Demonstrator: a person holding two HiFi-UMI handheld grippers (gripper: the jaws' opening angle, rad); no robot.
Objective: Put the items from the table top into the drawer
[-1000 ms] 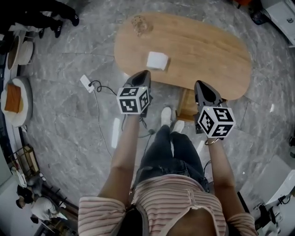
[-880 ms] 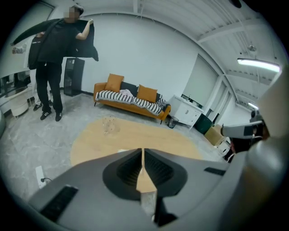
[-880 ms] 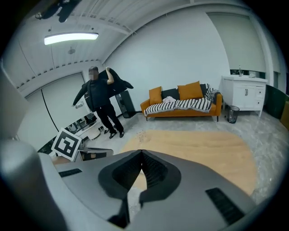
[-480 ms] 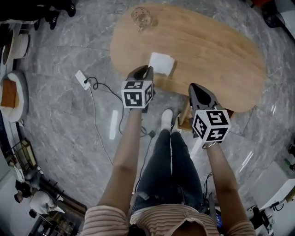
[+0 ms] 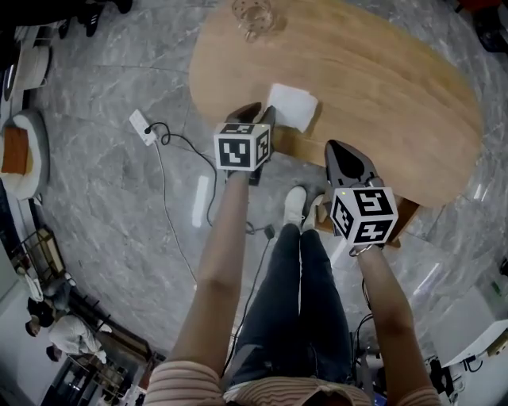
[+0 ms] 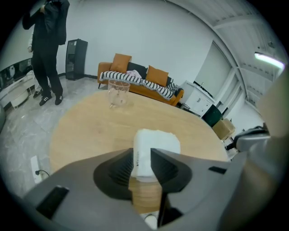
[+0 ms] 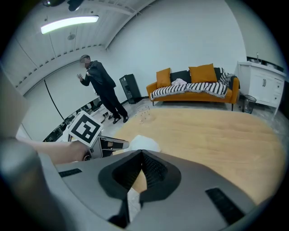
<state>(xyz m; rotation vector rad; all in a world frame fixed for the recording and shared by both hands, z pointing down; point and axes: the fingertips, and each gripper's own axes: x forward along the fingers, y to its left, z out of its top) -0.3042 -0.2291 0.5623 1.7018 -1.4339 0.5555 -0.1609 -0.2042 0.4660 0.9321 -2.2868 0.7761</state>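
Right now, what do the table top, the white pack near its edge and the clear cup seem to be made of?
The table top: wood or wood veneer, matte, light brown with faint grain lines. The white pack: probably soft paper tissue, going by its rounded, puffy corners; not certain. The clear cup: glass or clear plastic; the background shows through it.

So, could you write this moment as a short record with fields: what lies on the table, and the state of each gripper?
table: oval, wooden
items on it: white pack near the front edge; clear glass container at the far end
left gripper: jaws apart, at the table's front edge, aimed at the white pack, not closed on it
right gripper: jaws together, nothing between them, held at the front edge
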